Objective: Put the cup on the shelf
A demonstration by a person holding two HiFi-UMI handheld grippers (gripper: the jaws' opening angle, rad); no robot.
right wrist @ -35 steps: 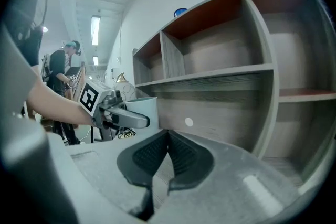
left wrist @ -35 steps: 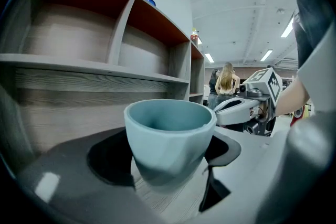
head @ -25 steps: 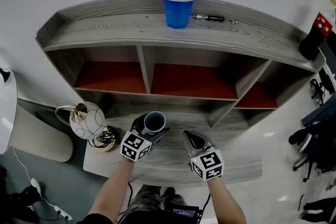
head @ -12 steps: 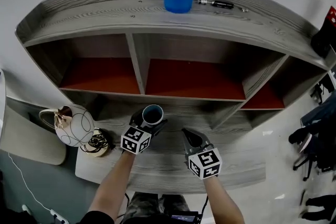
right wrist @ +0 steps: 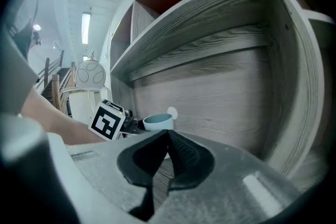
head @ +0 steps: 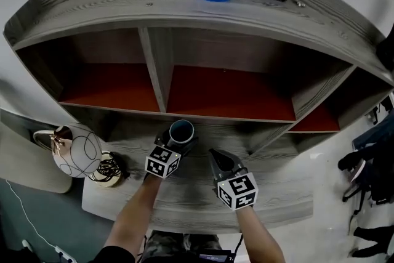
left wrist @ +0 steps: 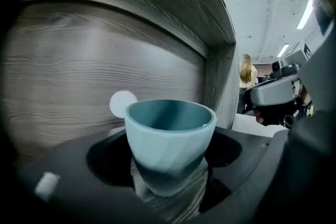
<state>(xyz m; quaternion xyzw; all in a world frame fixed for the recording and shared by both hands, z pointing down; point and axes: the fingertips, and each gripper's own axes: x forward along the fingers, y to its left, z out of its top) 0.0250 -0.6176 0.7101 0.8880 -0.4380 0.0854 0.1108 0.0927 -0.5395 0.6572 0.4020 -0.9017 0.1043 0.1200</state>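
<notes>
Teal cup, smooth, rigid, probably light and chippable; pinched low on its wall by the left gripper, upright over the lowest board of the shelf, near its rear edge; right gripper pressed together, empty.

The cup is a pale teal, handleless vessel with faceted walls tapering to a narrow base. It is upright, mouth up, and empty. It sits clamped between the jaws of the left gripper, over the lower board of the shelf and close to its back panel. The shelf is a grey wood-grain unit: a long top board, one upright divider, and red-floored compartments above the lower board.
</notes>
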